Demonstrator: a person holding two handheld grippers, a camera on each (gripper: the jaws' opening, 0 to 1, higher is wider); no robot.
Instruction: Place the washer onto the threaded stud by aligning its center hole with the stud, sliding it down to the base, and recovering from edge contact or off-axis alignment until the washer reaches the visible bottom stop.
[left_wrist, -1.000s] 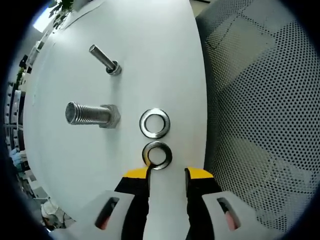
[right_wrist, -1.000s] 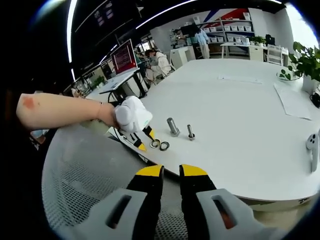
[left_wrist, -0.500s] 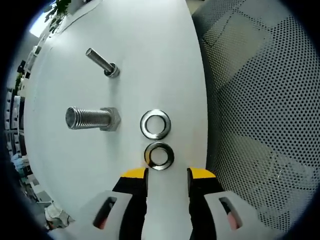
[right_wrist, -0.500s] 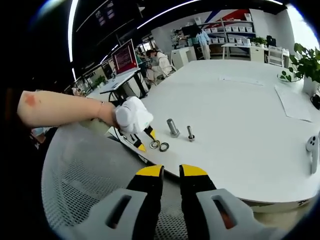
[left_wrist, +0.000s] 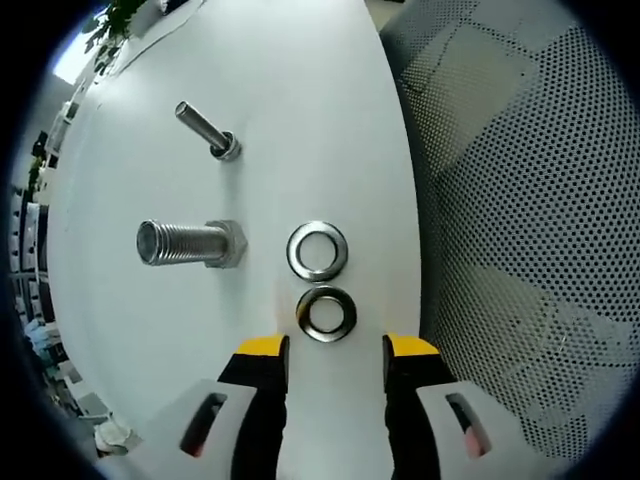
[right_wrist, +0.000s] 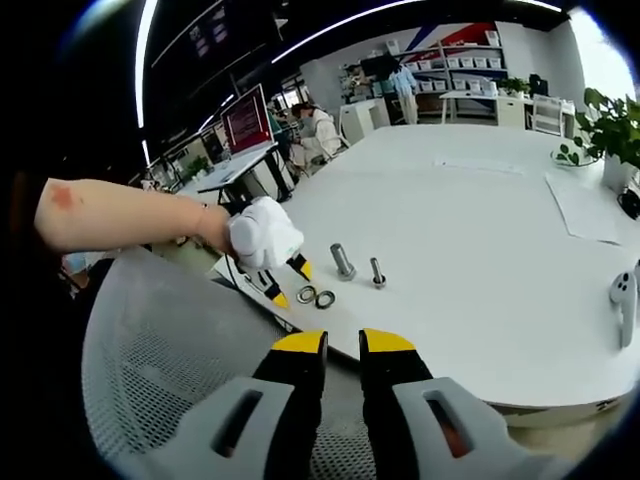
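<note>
Left gripper (left_wrist: 334, 348) hovering low over white table (left_wrist: 300, 90), jaws spread, nothing between them, tips just short of the near washer (left_wrist: 327, 312). Second washer (left_wrist: 317, 251) just beyond it, flat, close to table edge. Thick threaded stud (left_wrist: 187, 243) upright beside the washers; thin stud (left_wrist: 207, 129) farther off, open tabletop around. Right gripper (right_wrist: 343, 342) held back over mesh chair (right_wrist: 170, 390), jaws nearly together, empty.

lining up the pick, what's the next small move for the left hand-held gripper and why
Probably ease the left hand-held gripper forward and close on the nearer washer. Its jaws stand open just short of that washer, which lies flat on the table beside a second washer.
</note>
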